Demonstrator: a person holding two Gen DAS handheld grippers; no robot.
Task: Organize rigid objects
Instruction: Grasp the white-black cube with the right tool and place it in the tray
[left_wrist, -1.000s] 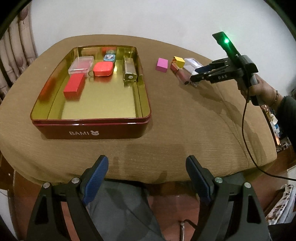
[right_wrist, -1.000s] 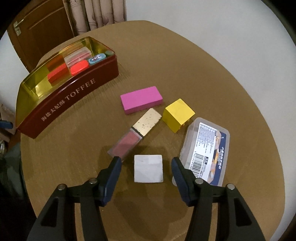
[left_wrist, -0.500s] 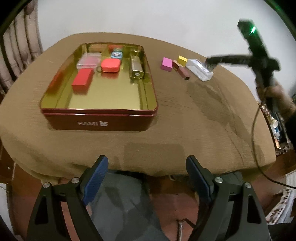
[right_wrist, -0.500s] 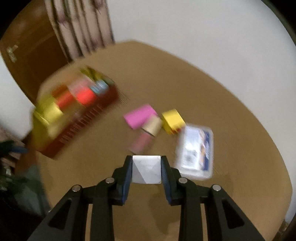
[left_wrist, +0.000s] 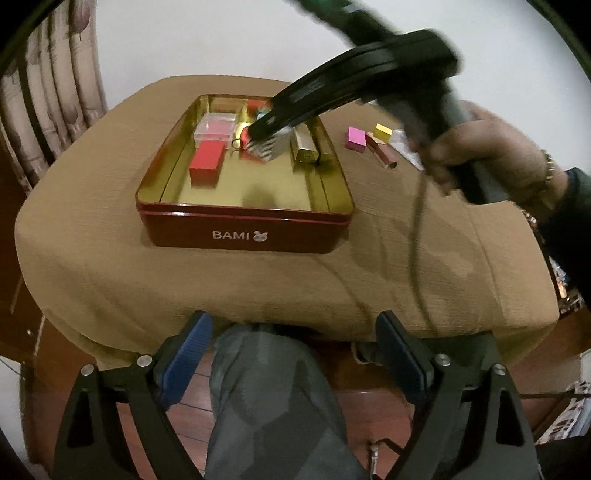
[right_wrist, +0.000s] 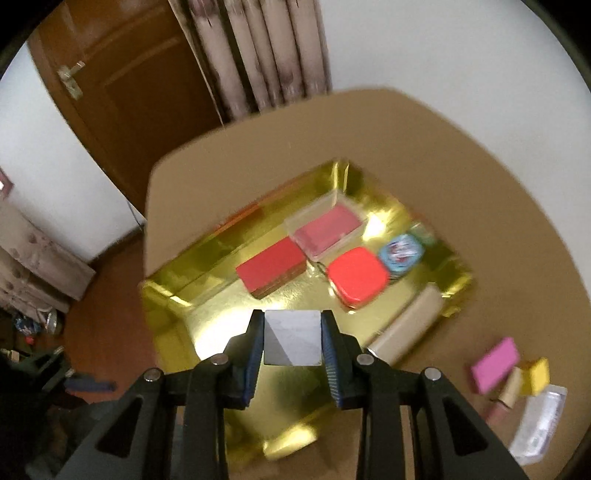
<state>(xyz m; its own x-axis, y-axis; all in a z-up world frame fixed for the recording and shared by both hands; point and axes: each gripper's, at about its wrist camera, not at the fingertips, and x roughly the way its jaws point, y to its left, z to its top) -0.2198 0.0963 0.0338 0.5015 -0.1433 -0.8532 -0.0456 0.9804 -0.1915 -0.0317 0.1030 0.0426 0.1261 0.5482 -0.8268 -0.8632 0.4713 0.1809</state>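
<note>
1. Left wrist view: left gripper (left_wrist: 291, 365) low at near edge of counter (left_wrist: 221, 280), fingers (left_wrist: 186, 360) spread wide, nothing between them
2. Red tin (left_wrist: 243, 232) marked BAMI on brown-covered counter; inside: red block (left_wrist: 207, 165), clear case (left_wrist: 216, 127), gold tube (left_wrist: 304, 147)
3. Right gripper (left_wrist: 264, 142) reaching over tin, held above its gold floor, silver cube (left_wrist: 271, 146) pinched at tips; image blurred
4. Pink block (left_wrist: 356, 139), yellow cube (left_wrist: 382, 132) on counter right of tin
5. Right wrist view: right gripper (right_wrist: 292, 341) with fingers (right_wrist: 254, 347) pressed on both sides of silver cube (right_wrist: 292, 341), over tin (right_wrist: 177, 295)
6. Below: red block (right_wrist: 271, 269), orange-red case (right_wrist: 358, 277), blue round tin (right_wrist: 402, 253), clear case (right_wrist: 327, 225)
7. Pink block (right_wrist: 495, 365), yellow cube (right_wrist: 535, 376) outside tin, lower right
</note>
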